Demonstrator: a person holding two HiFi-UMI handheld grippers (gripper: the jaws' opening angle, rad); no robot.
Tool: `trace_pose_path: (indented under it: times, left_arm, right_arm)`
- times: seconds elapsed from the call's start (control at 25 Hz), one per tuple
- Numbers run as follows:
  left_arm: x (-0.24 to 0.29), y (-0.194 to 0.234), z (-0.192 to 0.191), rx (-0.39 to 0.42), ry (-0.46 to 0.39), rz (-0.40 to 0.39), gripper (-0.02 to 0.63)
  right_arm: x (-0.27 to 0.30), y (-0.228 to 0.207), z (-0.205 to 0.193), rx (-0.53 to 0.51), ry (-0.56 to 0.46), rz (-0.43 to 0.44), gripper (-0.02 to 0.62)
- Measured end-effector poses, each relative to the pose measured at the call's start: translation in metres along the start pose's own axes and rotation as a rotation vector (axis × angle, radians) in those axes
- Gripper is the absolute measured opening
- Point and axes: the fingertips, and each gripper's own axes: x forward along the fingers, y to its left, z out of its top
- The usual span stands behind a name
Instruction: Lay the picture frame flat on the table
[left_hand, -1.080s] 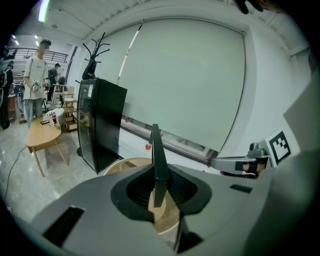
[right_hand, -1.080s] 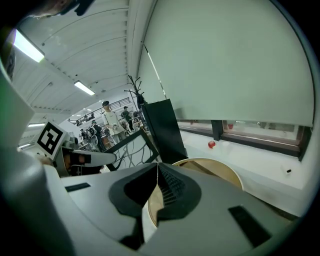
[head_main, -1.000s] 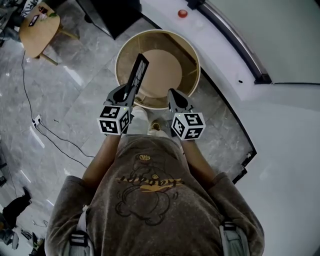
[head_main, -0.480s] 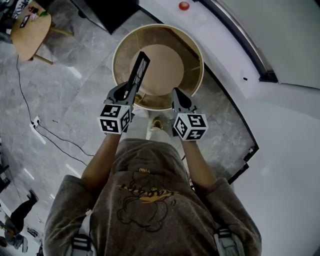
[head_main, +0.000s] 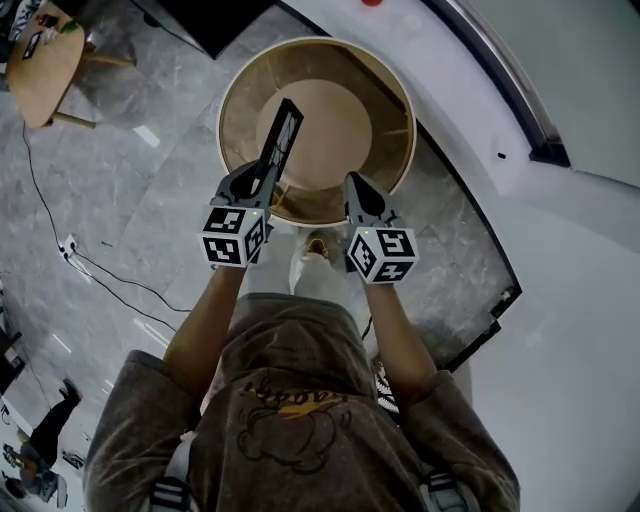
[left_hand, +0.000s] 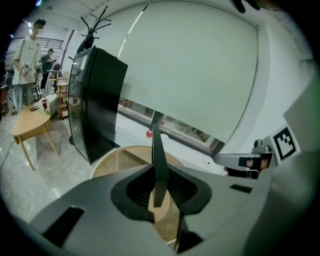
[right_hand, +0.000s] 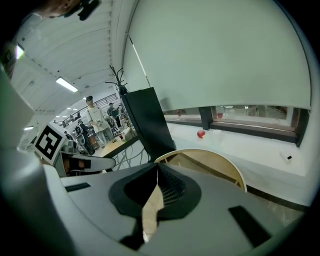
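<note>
The picture frame (head_main: 278, 140) is dark and thin, and I see it edge-on, standing upright over the near part of the round wooden table (head_main: 345, 115). My left gripper (head_main: 263, 182) is shut on the frame's lower end. In the left gripper view the frame (left_hand: 159, 150) rises straight up from between the jaws of the left gripper (left_hand: 160, 186), with the table (left_hand: 117, 161) beyond. My right gripper (head_main: 357, 192) hovers over the table's near rim, to the right of the frame. In the right gripper view its jaws stand together with nothing between them, the right gripper (right_hand: 154, 189) facing the table (right_hand: 212, 162).
A tall black cabinet (left_hand: 97, 102) stands beyond the table on the left. A small wooden side table (head_main: 40, 65) sits far left, with people (left_hand: 27, 55) behind it. A white sill with a red object (right_hand: 200, 133) curves round the table's far side. A cable (head_main: 105, 268) crosses the floor.
The round table has drawn nearer and looks larger in the head view. Both grippers keep the same pose, with the frame still upright in the left one.
</note>
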Motion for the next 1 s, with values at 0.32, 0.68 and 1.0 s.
trace_pose_path:
  times: [0.32,0.68,1.0]
  left_arm:
    - [0.033,0.018,-0.023,-0.019,0.032,-0.009,0.077]
    - [0.068,0.045,-0.056,-0.033,0.076,-0.012,0.077]
    - [0.095,0.060,-0.085,-0.037,0.103,-0.027,0.077]
  right_arm:
    - [0.032,-0.018,-0.017,0.010,0.020,-0.019,0.020]
    - [0.067,-0.037,-0.046,0.039,0.051,-0.050,0.020]
    - [0.095,-0.044,-0.069,0.054,0.065,-0.055,0.020]
